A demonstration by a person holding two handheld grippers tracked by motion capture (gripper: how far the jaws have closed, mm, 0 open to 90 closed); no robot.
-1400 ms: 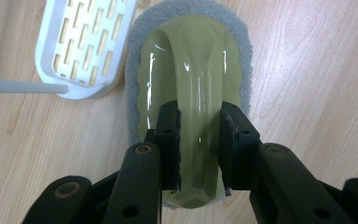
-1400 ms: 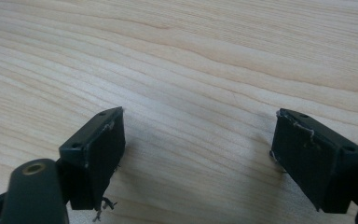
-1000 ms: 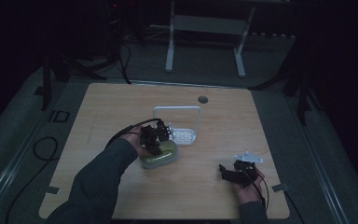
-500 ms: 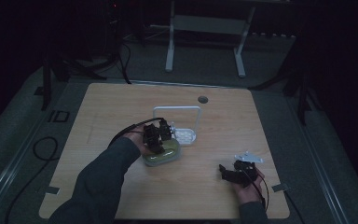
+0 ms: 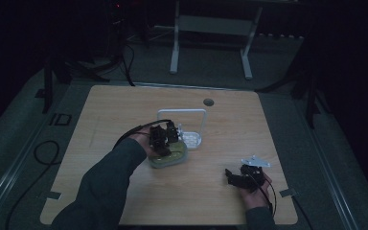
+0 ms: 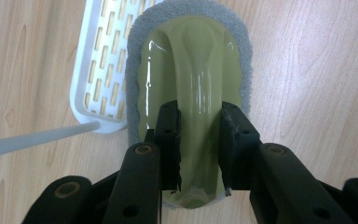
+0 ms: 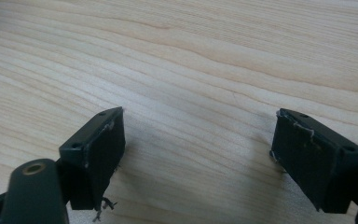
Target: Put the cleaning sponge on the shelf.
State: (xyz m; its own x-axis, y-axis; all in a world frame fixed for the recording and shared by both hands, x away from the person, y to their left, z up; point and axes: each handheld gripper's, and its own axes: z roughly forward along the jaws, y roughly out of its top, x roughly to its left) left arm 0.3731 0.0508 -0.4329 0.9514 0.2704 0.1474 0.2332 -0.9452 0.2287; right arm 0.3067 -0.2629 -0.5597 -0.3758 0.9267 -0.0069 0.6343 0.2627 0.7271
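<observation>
A: Okay, scrubber [image 6: 191, 88] direction?
B: Long axis runs straight ahead from the left claw [image 6: 199, 149]; handle ridge clamped between its pads, pad side down on the table [image 5: 124, 110].
A: Neighbours?
B: White slotted tray [image 6: 95, 70] touching its left edge, thin white bar [image 6: 37, 137] crossing nearer left. Wire frame [image 5: 182, 112] just beyond in the high view.
A: Room?
B: Bare wood to the claw's right. Right claw [image 7: 196, 158] well apart, jaws wide, nothing between, near the table's front edge.

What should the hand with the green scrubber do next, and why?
Probably lift it a little. The left tool already pinches the raised handle of the green plastic scrubber with a grey pad, whose edge overlaps the white slotted tray on the wooden table.
</observation>
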